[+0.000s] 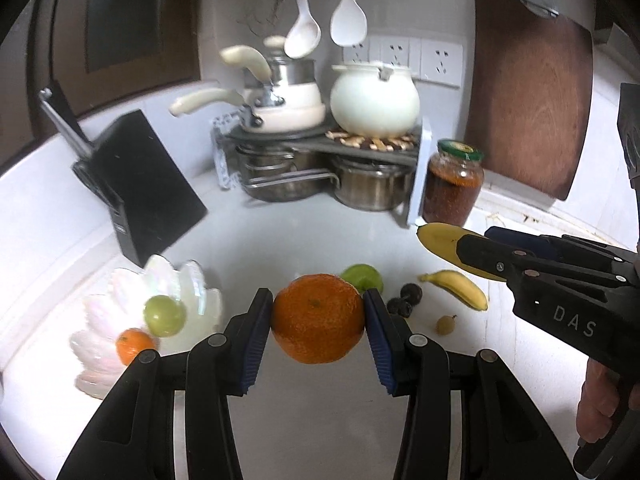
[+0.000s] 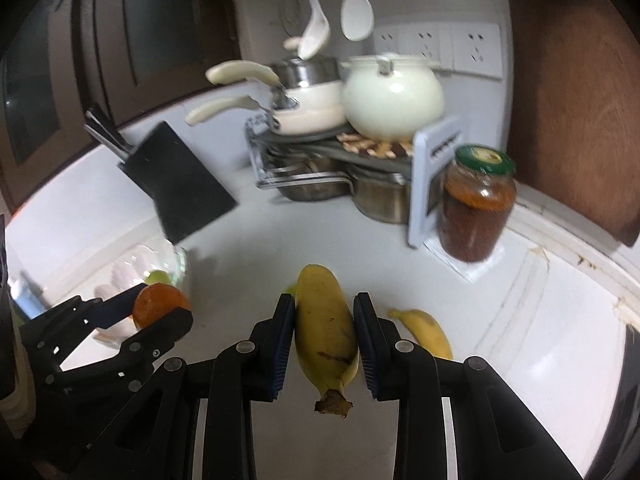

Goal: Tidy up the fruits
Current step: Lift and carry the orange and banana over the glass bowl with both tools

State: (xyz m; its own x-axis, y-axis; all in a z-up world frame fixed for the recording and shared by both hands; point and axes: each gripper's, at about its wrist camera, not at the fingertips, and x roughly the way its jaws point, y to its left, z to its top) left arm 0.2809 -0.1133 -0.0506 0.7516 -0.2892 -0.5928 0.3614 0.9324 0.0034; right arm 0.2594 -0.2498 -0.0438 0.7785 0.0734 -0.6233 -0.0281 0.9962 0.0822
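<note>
My left gripper [image 1: 318, 312] is shut on a large orange [image 1: 317, 318], held above the white counter. My right gripper [image 2: 324, 320] is shut on a yellow banana [image 2: 326, 328], stem toward the camera; from the left wrist view that banana [image 1: 442, 240] pokes out of the right gripper [image 1: 480, 256] at the right. A white petal-shaped bowl [image 1: 120, 336] at the left holds a green fruit [image 1: 165, 315] and a small orange [image 1: 134, 345]. On the counter lie a green apple [image 1: 362, 276], two dark fruits [image 1: 405, 299], a second banana [image 1: 456, 288] and a small pale grape [image 1: 445, 325].
A black knife block [image 1: 144, 192] stands behind the bowl. A rack [image 1: 320, 152] with pots and a white kettle [image 1: 374, 96] fills the back corner, with a brown-filled jar [image 1: 452, 184] beside it. A wooden cutting board [image 1: 528, 92] leans on the wall at right. White ladles [image 1: 320, 20] hang above.
</note>
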